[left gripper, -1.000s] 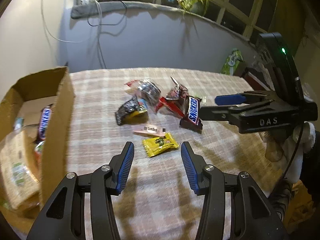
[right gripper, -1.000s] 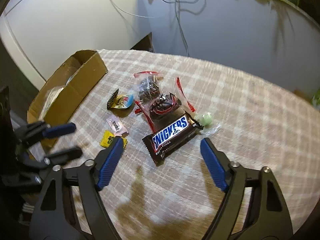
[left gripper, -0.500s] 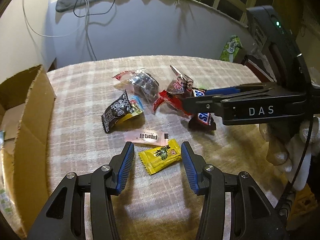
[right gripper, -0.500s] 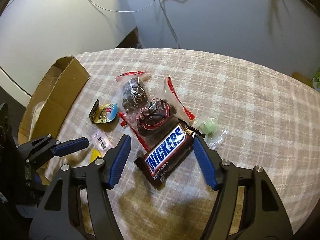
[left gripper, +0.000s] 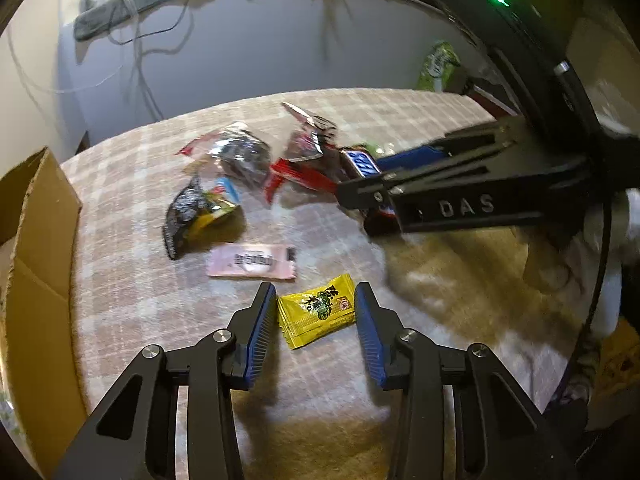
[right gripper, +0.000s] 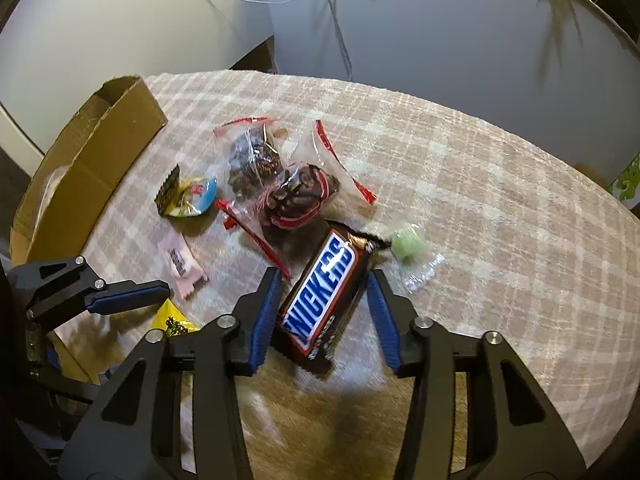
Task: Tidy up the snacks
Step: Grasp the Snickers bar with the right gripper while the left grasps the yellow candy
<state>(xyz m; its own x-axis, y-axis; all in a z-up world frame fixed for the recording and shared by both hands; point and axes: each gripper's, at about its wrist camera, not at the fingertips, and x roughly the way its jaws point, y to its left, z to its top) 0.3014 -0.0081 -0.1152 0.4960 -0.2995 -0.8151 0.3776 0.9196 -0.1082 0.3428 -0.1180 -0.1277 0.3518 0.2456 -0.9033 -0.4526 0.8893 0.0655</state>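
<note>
My left gripper (left gripper: 316,312) is open with its jaws on either side of a yellow candy packet (left gripper: 316,312) lying on the plaid tablecloth. My right gripper (right gripper: 324,304) is open and straddles a Snickers bar (right gripper: 320,292); its left pad looks close to the wrapper. The right gripper shows in the left wrist view (left gripper: 400,176) over the Snickers bar (left gripper: 362,162). The left gripper shows in the right wrist view (right gripper: 128,296) above the yellow packet (right gripper: 172,320). A pink wafer packet (left gripper: 252,261) lies just beyond the yellow one.
An open cardboard box (left gripper: 36,248) with snacks stands at the table's left edge; it also shows in the right wrist view (right gripper: 92,160). Two clear bags of dark sweets (right gripper: 280,180), a black-and-yellow packet (left gripper: 196,212) and a green wrapped candy (right gripper: 408,246) lie mid-table.
Both grippers moved forward and down. The yellow packet now lies between the left jaws and the Snickers bar between the right jaws, which have narrowed.
</note>
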